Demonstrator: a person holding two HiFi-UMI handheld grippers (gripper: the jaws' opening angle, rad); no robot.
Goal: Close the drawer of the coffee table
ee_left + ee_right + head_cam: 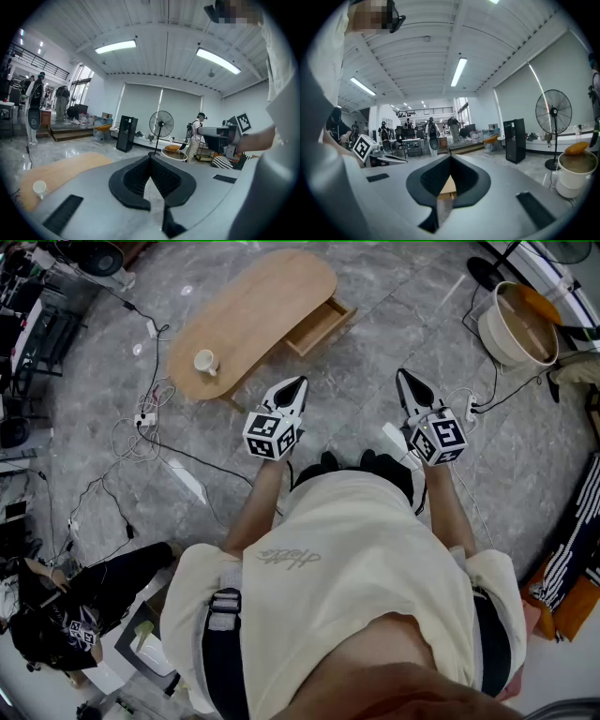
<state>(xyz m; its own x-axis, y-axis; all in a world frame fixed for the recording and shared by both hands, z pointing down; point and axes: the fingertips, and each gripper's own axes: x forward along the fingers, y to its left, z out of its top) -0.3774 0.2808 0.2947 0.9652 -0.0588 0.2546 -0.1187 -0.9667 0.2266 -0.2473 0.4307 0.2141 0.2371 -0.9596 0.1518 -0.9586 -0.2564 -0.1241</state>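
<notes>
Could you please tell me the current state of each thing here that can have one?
Drawer: pulled open from the coffee table.
Cup: upright on the coffee table.
Left tongs: shut, empty, away from the drawer.
Right tongs: shut, empty, away from the drawer.

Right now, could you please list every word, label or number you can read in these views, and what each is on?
Script print on the person's shirt: upside down and blurred, unreadable.
The marker cube on the left gripper and the marker cube on the right gripper: square patterns only, no letters.
No other text is legible.
</notes>
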